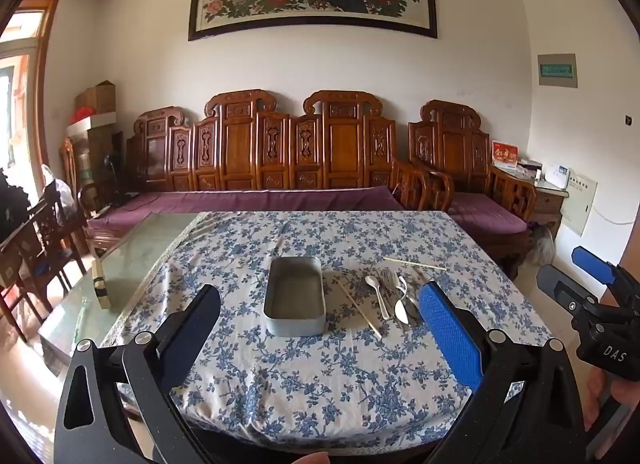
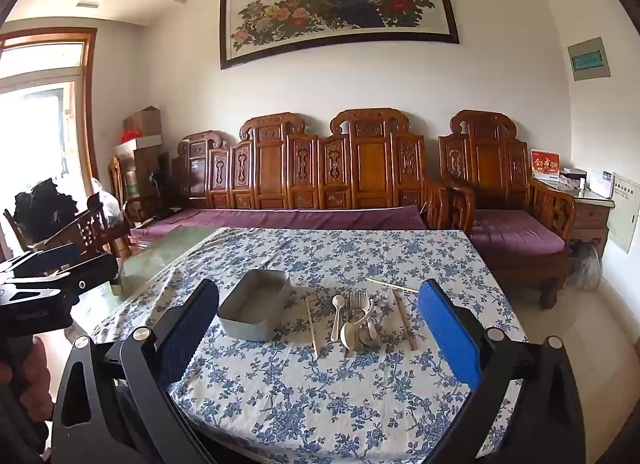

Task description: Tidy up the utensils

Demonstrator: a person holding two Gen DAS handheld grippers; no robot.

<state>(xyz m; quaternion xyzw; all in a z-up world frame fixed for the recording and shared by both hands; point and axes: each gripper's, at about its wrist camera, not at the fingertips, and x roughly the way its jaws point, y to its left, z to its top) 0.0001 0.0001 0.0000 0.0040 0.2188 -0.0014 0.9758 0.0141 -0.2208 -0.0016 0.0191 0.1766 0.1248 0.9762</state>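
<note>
**Both hand-held grippers wide apart above the table, utensils untouched**

The left hand-held gripper [image 1: 320, 328] hangs over the near edge of the table [image 1: 320, 404] with its jaws spread as wide as they go, nothing between them and nothing touched. The right hand-held gripper [image 2: 318, 324] is spread just as wide and is likewise empty. In the left wrist view the right tool's black body carries the white letters "DAS"; the small writing on the left tool's body in the right wrist view is too blurred to read.

Farther out on the blue-flowered tablecloth [image 2: 320, 396] stands an empty grey rectangular tin [image 1: 295, 296]. Just right of it lies a loose pile of utensils [image 2: 356, 324]: white spoons, metal forks and pale chopsticks [image 2: 311, 326], some overlapping, one chopstick lying crosswise behind the pile.
</note>
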